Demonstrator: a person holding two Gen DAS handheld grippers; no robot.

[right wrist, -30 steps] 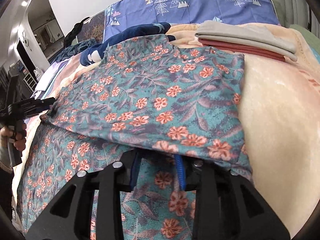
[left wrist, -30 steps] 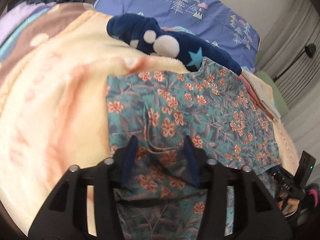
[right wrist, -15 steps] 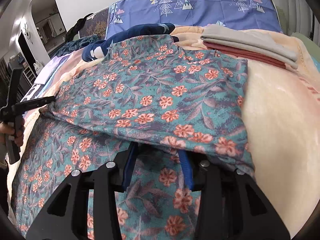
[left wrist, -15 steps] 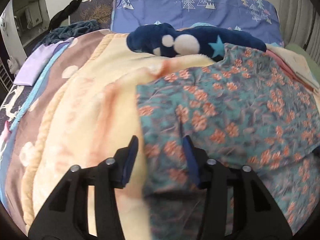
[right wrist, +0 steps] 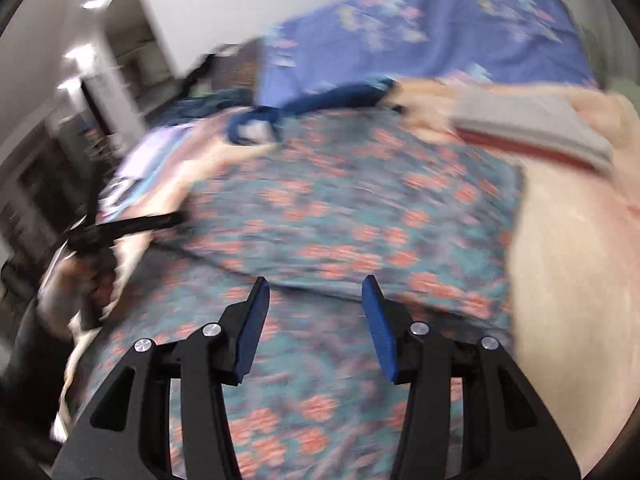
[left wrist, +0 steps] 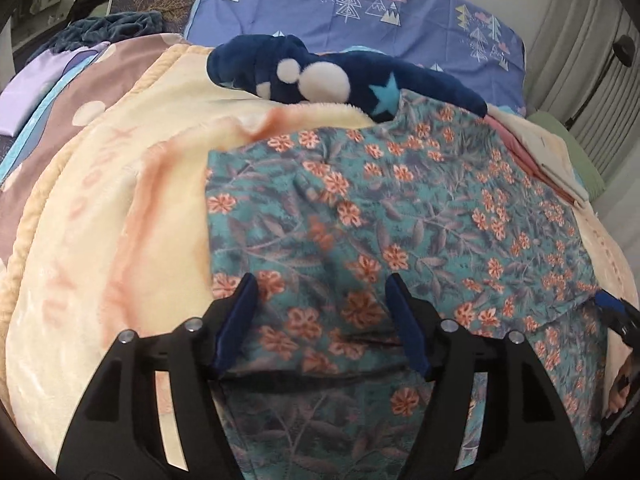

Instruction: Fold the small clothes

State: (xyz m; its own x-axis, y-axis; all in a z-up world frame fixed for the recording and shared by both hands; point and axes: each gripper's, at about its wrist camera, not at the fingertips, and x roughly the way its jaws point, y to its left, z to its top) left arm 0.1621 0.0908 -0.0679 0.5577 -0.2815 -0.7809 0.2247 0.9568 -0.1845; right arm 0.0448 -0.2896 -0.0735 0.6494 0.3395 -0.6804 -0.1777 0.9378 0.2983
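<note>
We find the floral garment folded over itself on the cream blanket, a navy plush toy at its 12 o'clock. Left tongs and right tongs both gape wide above the cloth, gripping nothing.

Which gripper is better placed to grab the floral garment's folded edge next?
Left. The left gripper is open with the floral garment fold edge between its fingers. The right gripper is open too, short of the fold, its view motion-blurred.
</note>
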